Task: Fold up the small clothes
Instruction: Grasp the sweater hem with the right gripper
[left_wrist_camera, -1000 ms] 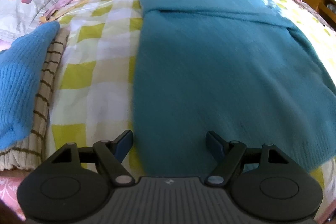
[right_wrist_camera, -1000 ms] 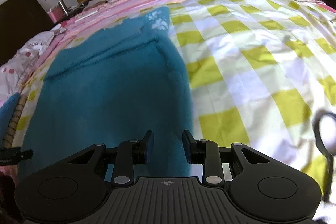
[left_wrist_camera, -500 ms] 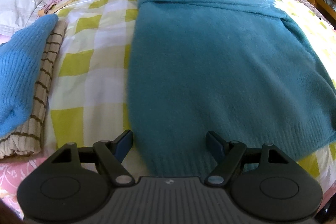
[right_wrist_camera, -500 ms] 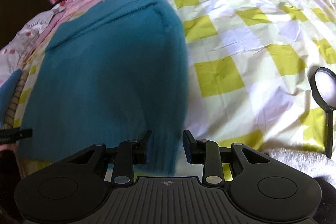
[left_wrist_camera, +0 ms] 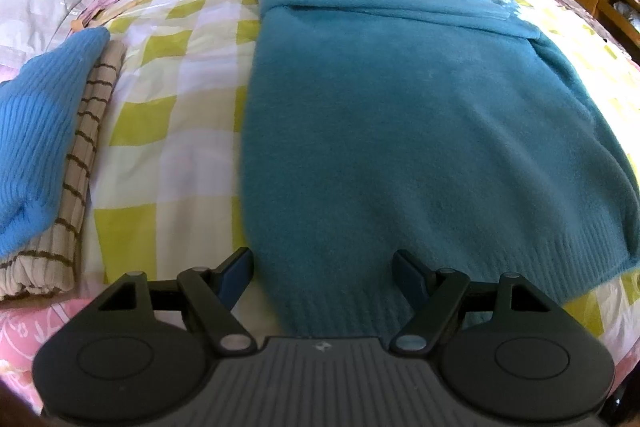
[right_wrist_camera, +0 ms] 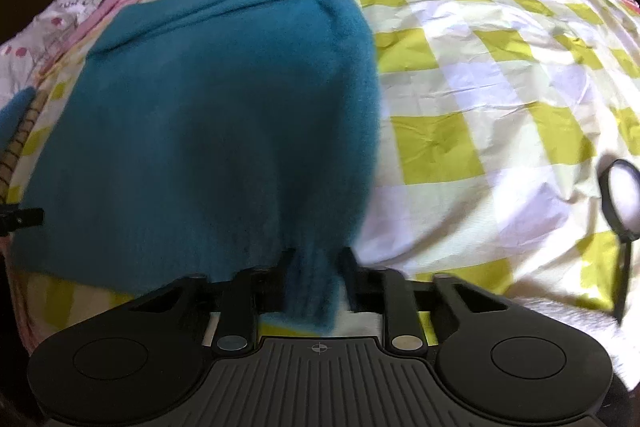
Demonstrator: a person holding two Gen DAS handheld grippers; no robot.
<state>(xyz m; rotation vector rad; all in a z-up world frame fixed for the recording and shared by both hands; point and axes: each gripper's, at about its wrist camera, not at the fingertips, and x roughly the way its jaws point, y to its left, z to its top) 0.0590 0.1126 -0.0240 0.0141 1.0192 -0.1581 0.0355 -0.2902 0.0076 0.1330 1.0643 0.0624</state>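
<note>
Left wrist view: I saw my left gripper (left_wrist_camera: 323, 267) spread wide, low over the sweater (left_wrist_camera: 400, 131) hem on the checked bedsheet (left_wrist_camera: 168, 131). Only the right wrist showed my right gripper (right_wrist_camera: 316, 267) pinching the hem corner, magnifying glass (right_wrist_camera: 621, 195) nearby.

Fuzzy teal knit sweater (left_wrist_camera: 420, 131), creased cotton checked sheet (right_wrist_camera: 500, 99), matt plastic gripper (left_wrist_camera: 323, 267)

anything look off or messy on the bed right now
Nothing is spilled or damaged. The teal sweater lies mostly flat, but its near right hem corner is bunched up between the right gripper's jaws. The left gripper is open over the hem.
</note>
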